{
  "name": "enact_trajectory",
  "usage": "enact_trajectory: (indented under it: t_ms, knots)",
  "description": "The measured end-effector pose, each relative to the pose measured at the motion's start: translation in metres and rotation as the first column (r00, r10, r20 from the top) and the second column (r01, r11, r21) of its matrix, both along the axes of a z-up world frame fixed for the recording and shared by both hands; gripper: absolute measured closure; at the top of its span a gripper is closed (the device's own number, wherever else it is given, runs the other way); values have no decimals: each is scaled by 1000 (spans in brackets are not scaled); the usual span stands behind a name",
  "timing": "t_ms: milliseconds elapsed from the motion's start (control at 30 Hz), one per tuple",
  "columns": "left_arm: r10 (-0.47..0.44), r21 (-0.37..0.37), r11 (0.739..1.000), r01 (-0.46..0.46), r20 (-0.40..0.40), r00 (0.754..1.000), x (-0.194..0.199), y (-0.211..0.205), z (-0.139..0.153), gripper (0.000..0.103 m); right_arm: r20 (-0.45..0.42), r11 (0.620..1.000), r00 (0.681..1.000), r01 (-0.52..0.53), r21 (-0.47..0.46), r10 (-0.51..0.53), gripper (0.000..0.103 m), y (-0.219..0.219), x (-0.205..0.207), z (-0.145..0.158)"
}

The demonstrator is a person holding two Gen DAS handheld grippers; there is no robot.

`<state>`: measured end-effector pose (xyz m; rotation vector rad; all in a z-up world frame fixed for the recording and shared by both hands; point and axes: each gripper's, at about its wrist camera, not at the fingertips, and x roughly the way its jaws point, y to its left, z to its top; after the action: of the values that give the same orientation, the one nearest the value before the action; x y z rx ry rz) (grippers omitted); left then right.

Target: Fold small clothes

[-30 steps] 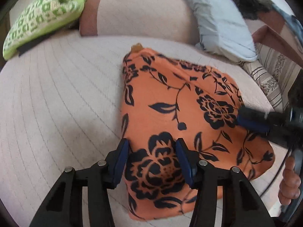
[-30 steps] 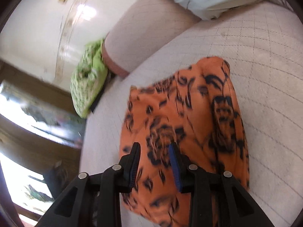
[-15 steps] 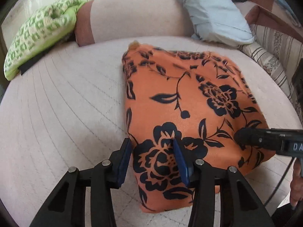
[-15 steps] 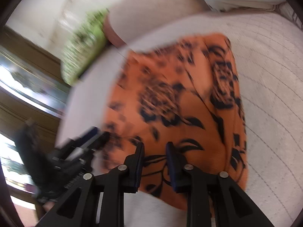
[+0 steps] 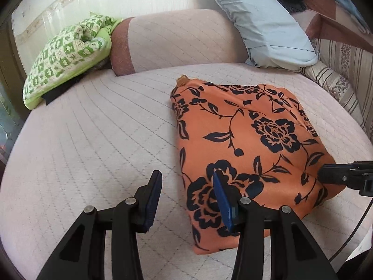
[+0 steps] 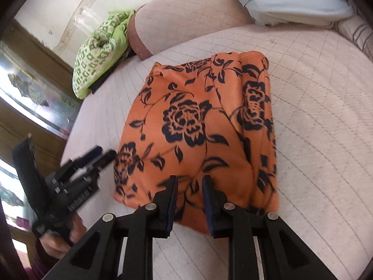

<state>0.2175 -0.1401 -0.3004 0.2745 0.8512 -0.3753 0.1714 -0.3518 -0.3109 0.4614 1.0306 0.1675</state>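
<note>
Lengthwise, folded orange garment (image 5: 244,137) runs from camera toward backrest (image 5: 181,37).

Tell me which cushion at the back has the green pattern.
The green-and-white cushion, far left beside the pink bolster. The pale blue pillow on the right is plain.
</note>
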Motion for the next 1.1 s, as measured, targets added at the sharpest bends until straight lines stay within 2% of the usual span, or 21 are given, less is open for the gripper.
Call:
enact_trajectory:
  t_ms: [133, 233, 300, 400, 500, 533, 567, 633, 767, 933, 1100]
  knots:
    - [-9, 20, 1000, 9, 1, 1000, -3, 2, -3, 56, 1, 999, 1000, -8, -34, 8, 80, -2, -8, -2]
    - [-23, 71, 997, 23, -11, 1000, -1, -3, -16, 56, -38, 999, 999, -10, -50, 8, 79, 1, -5, -17]
    - [-35, 111, 993, 33, 11, 999, -1, -8, -24, 56, -58, 998, 998, -21, -58, 18, 79, 6, -1, -27]
    - [-40, 133, 991, 35, 38, 998, -4, -11, -21, 56, -63, 997, 998, -30, -77, 25, 78, 12, 1, -30]
    - [-44, 102, 994, 41, 30, 999, -9, -9, -13, 56, -52, 998, 998, -24, -56, 21, 78, 8, -1, -25]
    - [-50, 93, 995, 47, 31, 998, -11, -8, -10, 50, -48, 999, 999, -17, -41, 15, 78, 6, -2, -23]
    - [-51, 83, 995, 47, 41, 998, -15, -8, -5, 36, -32, 1000, 999, -9, -22, 9, 78, 3, -4, -18]
    - [-48, 65, 997, 43, 80, 996, -22, -7, 4, 25, 23, 1000, 1000, 7, -14, -7, 78, 0, -7, -7]
    - [-103, 17, 995, 102, 156, 982, -41, -9, 27, 21, 128, 998, 990, 61, 6, -62, 78, -5, -15, 14]
    - [-158, -42, 985, 165, 139, 978, -54, -12, 38, 19, 189, 992, 974, 124, 29, -127, 78, -11, -20, 26]
    - [-148, -50, 987, 155, 119, 982, -51, -14, 37, 14, 211, 982, 959, 178, 62, -187, 78, -22, -20, 27]
